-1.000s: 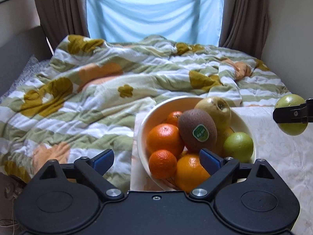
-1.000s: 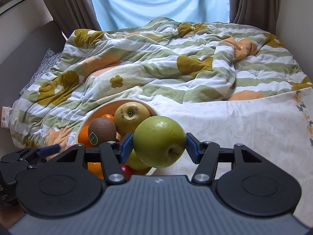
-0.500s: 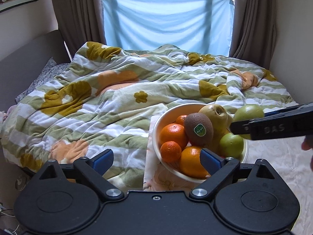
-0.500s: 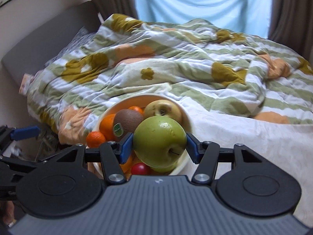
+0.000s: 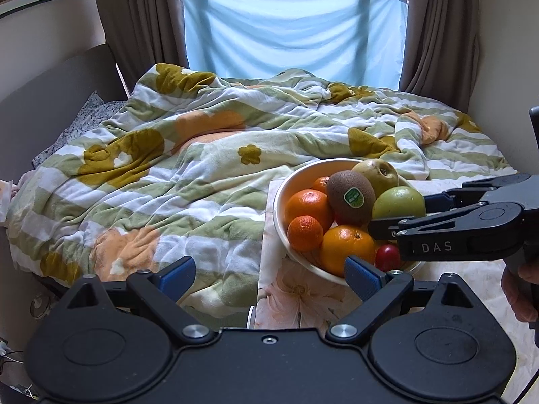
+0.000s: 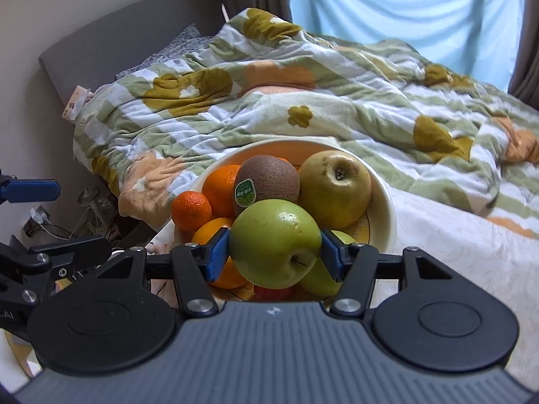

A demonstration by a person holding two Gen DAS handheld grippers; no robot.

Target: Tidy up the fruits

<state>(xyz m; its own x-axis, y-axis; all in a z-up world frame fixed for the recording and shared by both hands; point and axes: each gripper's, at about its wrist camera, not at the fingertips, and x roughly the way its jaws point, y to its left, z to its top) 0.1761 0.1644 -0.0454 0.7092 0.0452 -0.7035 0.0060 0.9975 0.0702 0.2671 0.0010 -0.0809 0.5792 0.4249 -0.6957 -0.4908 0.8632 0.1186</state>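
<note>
The right gripper (image 6: 274, 252) clamps a green apple (image 6: 274, 242), seemingly above the bowl (image 6: 384, 202); the left gripper (image 5: 269, 274) gapes empty.

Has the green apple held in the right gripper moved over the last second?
Yes. The green apple went from right of the white bowl to above the fruit inside it.

The right tongs (image 6: 275, 254) are clamped on a green apple (image 6: 275, 243), with a blue pad pressed against each side of it; they are angled downward. In the left wrist view these tongs (image 5: 397, 217) are seen edge-on, reaching in from the right, and part of the hand (image 5: 520, 289) gripping the handle is visible. The left tongs (image 5: 269, 274) are held wide apart with nothing between the pads, also tilted downward.
</note>
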